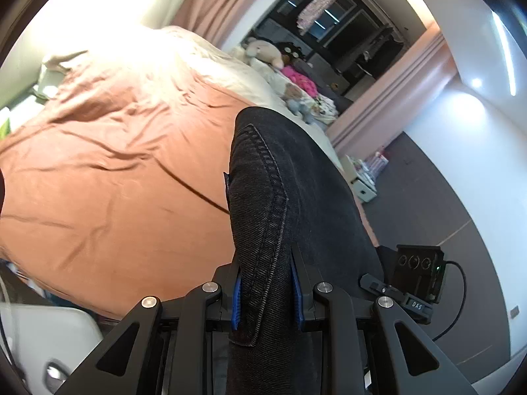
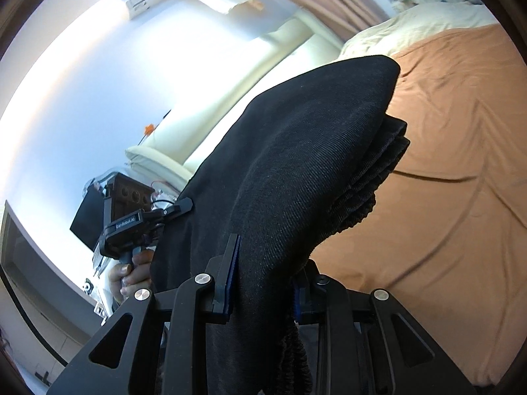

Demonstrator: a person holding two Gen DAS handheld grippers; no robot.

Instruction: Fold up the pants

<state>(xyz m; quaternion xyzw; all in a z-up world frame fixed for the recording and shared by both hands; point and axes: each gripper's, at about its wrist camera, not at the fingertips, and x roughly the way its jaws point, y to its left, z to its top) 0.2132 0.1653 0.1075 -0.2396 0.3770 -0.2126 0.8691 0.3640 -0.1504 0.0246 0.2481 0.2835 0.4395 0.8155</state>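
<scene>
Orange-sheeted bed (image 1: 108, 177) below, soft toys (image 1: 263, 51) at far edge. Left gripper (image 1: 265, 291), right gripper (image 2: 263, 283): jaws narrow, both clamping black pants (image 1: 296, 197) aloft.

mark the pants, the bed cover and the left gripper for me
pants (image 1: 283, 197), left wrist view, on the stitched seam.
bed cover (image 2: 461, 138), right wrist view, on bare orange fabric.
left gripper (image 1: 265, 291), left wrist view, midway between its fingertips, closed on the pants.

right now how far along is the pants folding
Done: the black pants are picked up, layers bunched together. In hand: the left claw and the right claw each clamp the fabric, holding it above the orange bedspread. Left: laying the pants down flat and finishing the fold.
</scene>
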